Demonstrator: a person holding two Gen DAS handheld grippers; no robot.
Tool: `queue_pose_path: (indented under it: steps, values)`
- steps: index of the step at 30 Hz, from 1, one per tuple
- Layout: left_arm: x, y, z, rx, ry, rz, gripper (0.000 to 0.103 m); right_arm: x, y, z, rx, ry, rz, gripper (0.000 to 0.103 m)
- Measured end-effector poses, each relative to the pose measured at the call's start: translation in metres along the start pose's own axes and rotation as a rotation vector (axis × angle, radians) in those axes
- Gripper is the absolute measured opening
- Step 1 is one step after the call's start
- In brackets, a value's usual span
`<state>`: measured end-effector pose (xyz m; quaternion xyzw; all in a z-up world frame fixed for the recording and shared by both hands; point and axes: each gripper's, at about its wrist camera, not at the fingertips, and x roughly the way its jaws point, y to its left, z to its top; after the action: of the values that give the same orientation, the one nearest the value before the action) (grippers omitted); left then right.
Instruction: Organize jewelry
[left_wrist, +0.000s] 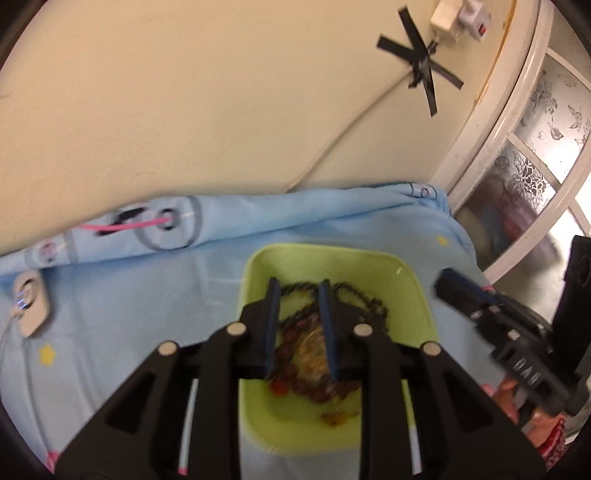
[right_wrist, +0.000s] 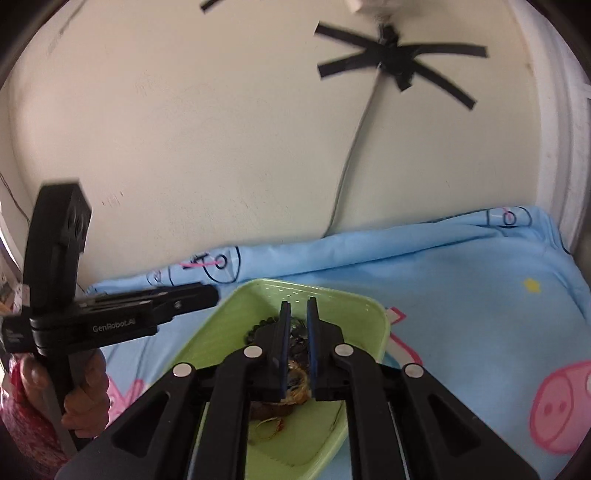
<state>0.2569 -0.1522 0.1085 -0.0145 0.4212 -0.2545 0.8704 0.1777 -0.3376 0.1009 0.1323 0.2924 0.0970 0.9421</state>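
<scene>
Green tray (left_wrist: 413, 291) holds tangled bead necklaces (left_wrist: 314, 373); left hand-held gripper (left_wrist: 297, 291) and right hand-held gripper (right_wrist: 297, 308) hover above, jaws apart

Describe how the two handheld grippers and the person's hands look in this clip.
Both the left gripper and the right gripper are matte black plastic linkages with silver pivot pins and dark blue finger pads. The left one carries white "GenRobot.AI" lettering on its side. The left hand is bare, beside a pink patterned sleeve.

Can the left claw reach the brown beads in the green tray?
Probably yes. The left claw hangs open right above the brown beads in the green tray, with nothing between them. The right claw sits off to the side.
</scene>
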Motion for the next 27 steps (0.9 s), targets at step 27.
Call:
queue_pose_path:
  steps: [27]
  values:
    - [-0.101, -0.020, -0.192, 0.174, -0.131, 0.156, 0.031, -0.082, 0.091, -0.191, 0.250, 0.036, -0.079, 0.001]
